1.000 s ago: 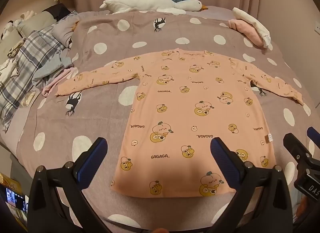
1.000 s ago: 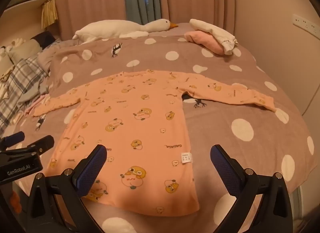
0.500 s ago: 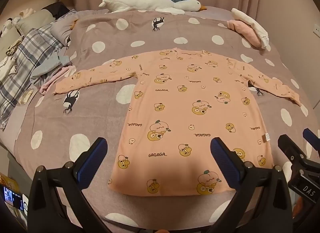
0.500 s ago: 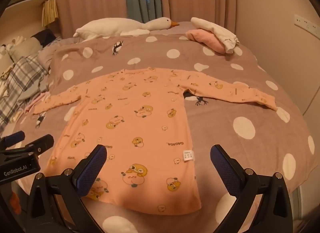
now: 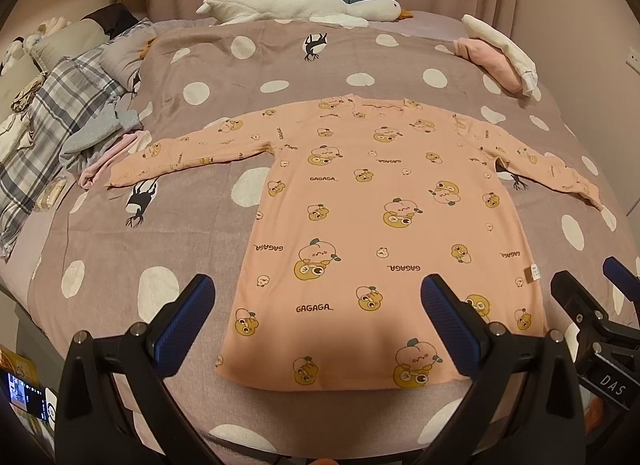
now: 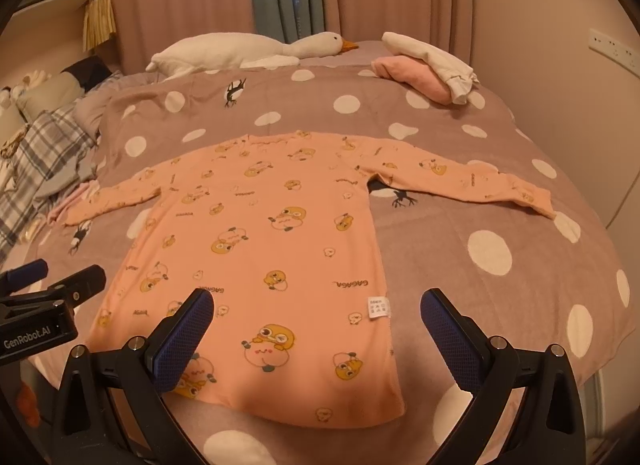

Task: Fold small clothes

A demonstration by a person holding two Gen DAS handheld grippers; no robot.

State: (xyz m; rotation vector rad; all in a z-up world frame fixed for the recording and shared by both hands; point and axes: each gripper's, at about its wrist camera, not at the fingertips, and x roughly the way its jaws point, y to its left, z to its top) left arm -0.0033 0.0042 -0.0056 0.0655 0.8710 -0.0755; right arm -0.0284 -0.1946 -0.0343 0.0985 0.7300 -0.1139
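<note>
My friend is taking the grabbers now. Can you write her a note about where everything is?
Left gripper: open, holding nothing, above the near hem.
Right gripper: open, holding nothing, beside it.
The orange shirt lies flat on the spotted blanket, both sleeves spread out, its collar at the far end.
Done: shirt laid out.
Left: every fold, probably the sleeves first.

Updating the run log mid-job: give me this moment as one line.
stage: pre-fold | shirt: flat on bedspread, sleeves spread | left tongs: open, empty | right tongs: open, empty | contact: none
</note>
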